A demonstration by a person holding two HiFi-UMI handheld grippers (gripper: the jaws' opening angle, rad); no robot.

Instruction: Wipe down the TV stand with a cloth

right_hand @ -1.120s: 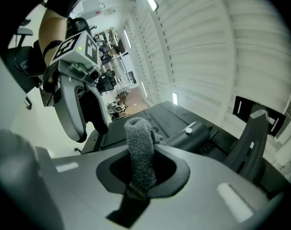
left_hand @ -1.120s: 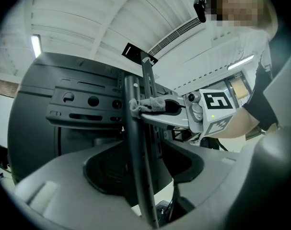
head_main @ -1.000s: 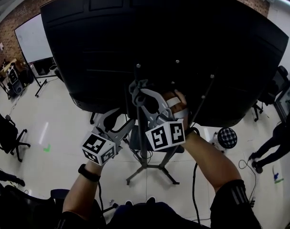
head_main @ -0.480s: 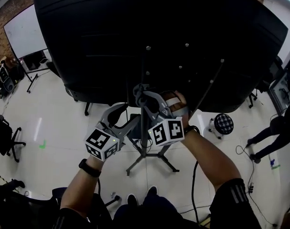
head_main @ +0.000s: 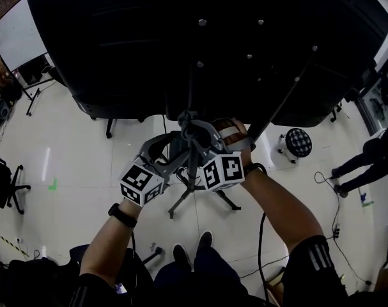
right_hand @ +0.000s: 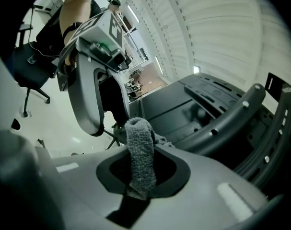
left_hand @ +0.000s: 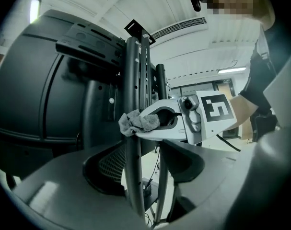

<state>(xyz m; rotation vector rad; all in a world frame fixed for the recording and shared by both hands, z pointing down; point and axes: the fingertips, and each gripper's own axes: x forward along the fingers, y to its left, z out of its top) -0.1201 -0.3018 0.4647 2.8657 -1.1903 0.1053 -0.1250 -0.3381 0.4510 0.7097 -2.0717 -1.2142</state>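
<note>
1. Cloth [right_hand: 139, 152], a grey terry wad, is pinched in the closed jaws of the right hand-held gripper [right_hand: 143, 164]. One fold stands proud of the tips.
2. In the left gripper view, that fold touches the black upright post [left_hand: 132, 176] of the TV stand [left_hand: 144, 71]. It meets the post from the right, behind the dark back of the TV [head_main: 181, 37].
3. The left hand-held gripper [left_hand: 145, 162] straddles the same post just below the cloth, with its jaws a little apart. Pale floor shows between the post and the right-hand jaw, so this looks like a loose guide rather than a clamp.
4. The post's long axis is vertical. From the contact point it runs up to the bracket on the TV and down to the base legs [head_main: 179, 206] on the floor.
5. Any wiping stroke therefore has to follow that vertical line, with the cloth kept pressed sideways against the post.
6. The right hand is the working one, since its cloth is already on the metal. The left sits just beside it, near enough for the two hand-held grippers to bump if the stroke runs downward.
</note>
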